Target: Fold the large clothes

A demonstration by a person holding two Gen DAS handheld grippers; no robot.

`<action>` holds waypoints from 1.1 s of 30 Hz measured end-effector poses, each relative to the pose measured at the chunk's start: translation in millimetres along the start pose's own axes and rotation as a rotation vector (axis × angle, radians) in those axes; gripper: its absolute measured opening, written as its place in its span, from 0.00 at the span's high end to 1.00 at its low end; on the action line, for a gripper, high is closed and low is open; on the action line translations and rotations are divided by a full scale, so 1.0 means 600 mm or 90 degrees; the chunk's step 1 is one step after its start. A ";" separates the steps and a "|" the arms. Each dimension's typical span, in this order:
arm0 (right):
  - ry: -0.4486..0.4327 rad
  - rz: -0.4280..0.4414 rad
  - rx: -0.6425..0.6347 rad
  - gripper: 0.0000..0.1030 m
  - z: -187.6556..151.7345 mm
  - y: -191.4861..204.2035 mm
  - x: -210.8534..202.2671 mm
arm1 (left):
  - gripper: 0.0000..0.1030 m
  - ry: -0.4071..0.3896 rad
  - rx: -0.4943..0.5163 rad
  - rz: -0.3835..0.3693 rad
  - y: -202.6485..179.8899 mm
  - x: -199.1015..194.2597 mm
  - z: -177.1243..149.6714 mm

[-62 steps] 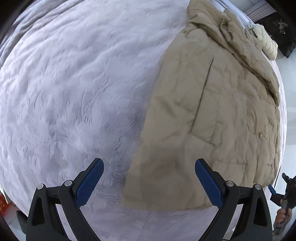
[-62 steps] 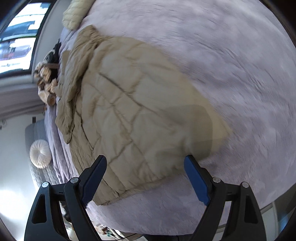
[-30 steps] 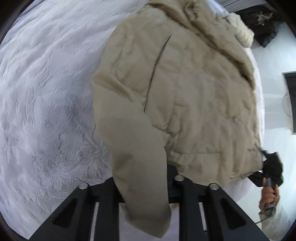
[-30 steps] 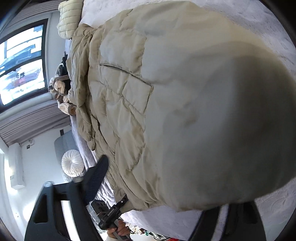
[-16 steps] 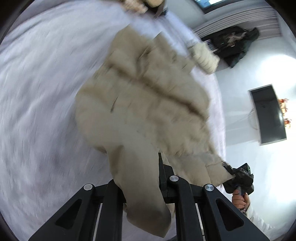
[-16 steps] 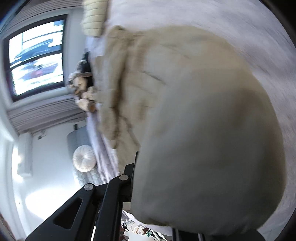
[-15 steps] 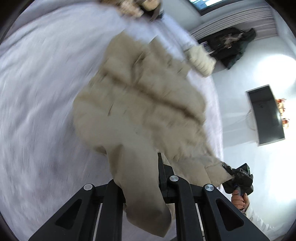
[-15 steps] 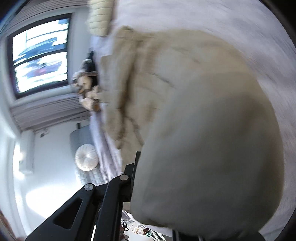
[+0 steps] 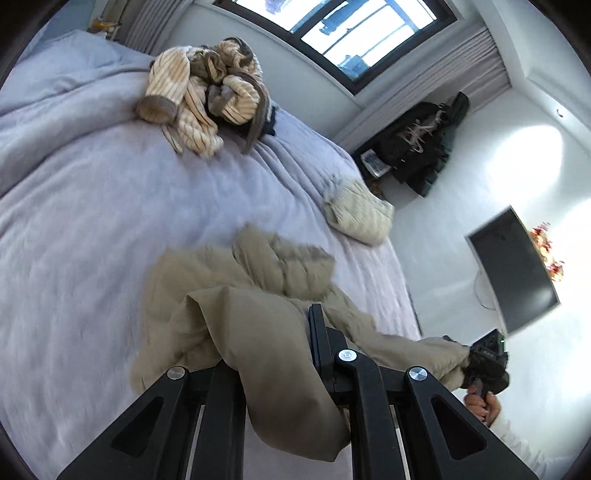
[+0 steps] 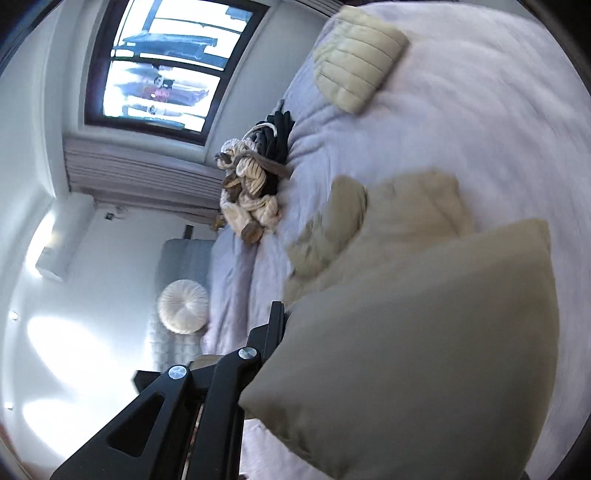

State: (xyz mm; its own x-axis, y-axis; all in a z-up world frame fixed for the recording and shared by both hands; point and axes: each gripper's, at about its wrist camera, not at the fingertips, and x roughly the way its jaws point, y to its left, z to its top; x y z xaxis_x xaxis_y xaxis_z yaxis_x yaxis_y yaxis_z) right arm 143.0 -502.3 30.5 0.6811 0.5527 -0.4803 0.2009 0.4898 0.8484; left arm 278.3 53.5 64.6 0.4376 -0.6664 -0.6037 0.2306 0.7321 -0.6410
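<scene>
A beige quilted jacket (image 9: 221,306) hangs lifted off the grey bed (image 9: 74,221), its far part still bunched on the blanket. My left gripper (image 9: 273,354) is shut on one bottom corner of the jacket, and cloth drapes over its fingers. My right gripper (image 10: 295,369) is shut on the other corner of the jacket (image 10: 424,350), which fills the lower right of the right wrist view. The right gripper also shows in the left wrist view (image 9: 484,365), pinching the hem at the bed's right side.
A heap of striped cream and brown clothes (image 9: 207,96) lies at the far side of the bed. A folded cream quilted garment (image 9: 358,214) lies near the right edge. A dark screen (image 9: 513,273), a window (image 9: 351,33) and a round white cushion (image 10: 183,306) stand around the bed.
Both grippers went from open above the flat jacket to shut on its bottom corners. They have since lifted it, the views tilting up toward the room.
</scene>
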 end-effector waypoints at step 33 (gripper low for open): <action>0.028 -0.151 -0.072 0.36 0.132 -0.034 0.216 | 0.29 -0.062 0.061 0.278 0.034 0.173 0.056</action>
State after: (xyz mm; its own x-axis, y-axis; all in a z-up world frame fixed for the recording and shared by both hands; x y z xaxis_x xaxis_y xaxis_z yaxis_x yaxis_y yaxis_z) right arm 282.8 -494.0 -31.6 0.5927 0.4404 -0.6743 0.2699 0.6802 0.6815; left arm 357.6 4.4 4.7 0.5898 -0.2794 -0.7577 0.0840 0.9544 -0.2865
